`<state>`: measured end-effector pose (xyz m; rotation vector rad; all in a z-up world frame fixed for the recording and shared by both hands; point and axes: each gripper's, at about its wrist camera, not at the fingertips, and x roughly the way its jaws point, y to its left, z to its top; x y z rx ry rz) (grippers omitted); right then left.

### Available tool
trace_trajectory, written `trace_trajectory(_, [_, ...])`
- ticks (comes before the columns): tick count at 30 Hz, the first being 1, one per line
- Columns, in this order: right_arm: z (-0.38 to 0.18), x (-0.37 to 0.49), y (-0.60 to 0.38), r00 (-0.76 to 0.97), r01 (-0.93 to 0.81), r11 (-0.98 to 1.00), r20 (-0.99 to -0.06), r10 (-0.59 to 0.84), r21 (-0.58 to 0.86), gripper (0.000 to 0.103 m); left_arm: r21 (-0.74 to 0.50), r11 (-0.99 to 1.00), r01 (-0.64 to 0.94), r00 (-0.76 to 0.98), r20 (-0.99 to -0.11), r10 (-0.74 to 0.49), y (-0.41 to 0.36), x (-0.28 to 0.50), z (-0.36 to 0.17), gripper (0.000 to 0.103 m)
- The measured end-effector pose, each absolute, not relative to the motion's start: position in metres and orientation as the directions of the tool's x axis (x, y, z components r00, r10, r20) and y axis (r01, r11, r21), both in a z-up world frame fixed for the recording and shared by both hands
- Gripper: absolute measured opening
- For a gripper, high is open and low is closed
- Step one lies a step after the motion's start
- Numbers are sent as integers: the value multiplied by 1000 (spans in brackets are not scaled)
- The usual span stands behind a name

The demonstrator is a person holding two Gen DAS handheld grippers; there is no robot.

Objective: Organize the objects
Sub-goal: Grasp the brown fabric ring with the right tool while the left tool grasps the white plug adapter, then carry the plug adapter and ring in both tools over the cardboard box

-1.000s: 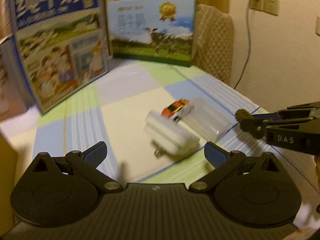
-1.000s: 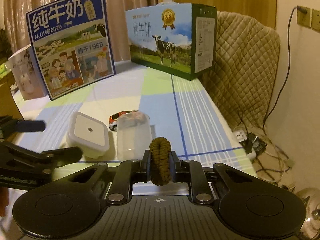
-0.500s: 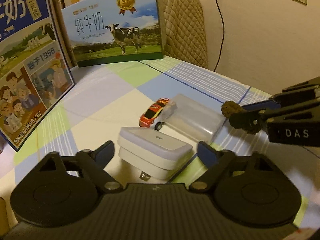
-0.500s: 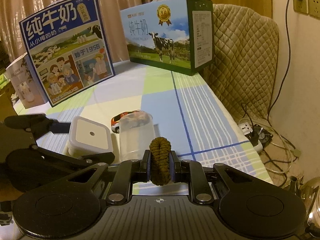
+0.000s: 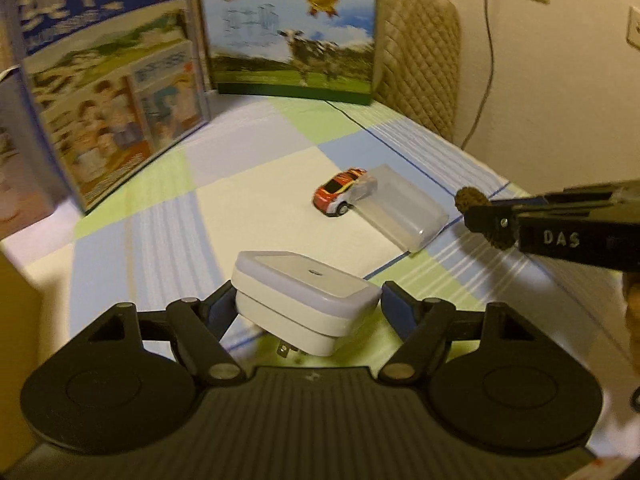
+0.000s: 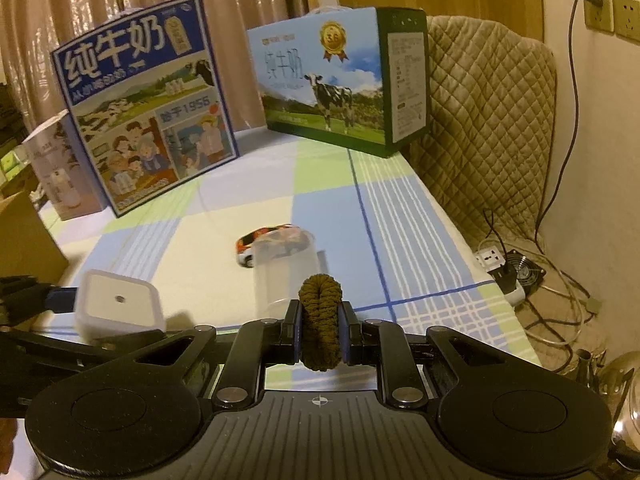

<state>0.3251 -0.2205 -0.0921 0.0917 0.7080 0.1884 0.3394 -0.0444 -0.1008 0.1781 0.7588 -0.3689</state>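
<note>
My left gripper point(image 5: 306, 304) is shut on a white plug-in adapter point(image 5: 304, 296) and holds it tilted above the tablecloth; the adapter also shows in the right wrist view point(image 6: 120, 308). My right gripper point(image 6: 320, 332) is shut on a brown braided hair tie point(image 6: 320, 320), which also shows in the left wrist view point(image 5: 480, 216). A clear plastic container point(image 5: 400, 212) lies on its side on the table, its mouth toward a small red and white toy car point(image 5: 340, 192). Both show in the right wrist view, the container point(image 6: 286, 272) in front of the car point(image 6: 260, 244).
Two milk cartons stand at the back of the table, a blue one point(image 6: 148, 104) on the left and a cow-picture one point(image 6: 340, 80) on the right. A quilted chair back point(image 6: 488, 120) is beyond the right edge. A power strip and cables point(image 6: 504, 268) lie on the floor.
My left gripper has closed on the white adapter and lifted it off the table, tilted. My right gripper has kept hold of the hair tie and stayed near the container.
</note>
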Motion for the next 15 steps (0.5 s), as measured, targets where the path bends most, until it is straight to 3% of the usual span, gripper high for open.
trace_trajectory(15, [-56, 207, -208, 720, -147, 971, -653, 236, 189, 15, -62, 980, 188, 704, -688, -179, -7, 220, -29, 73])
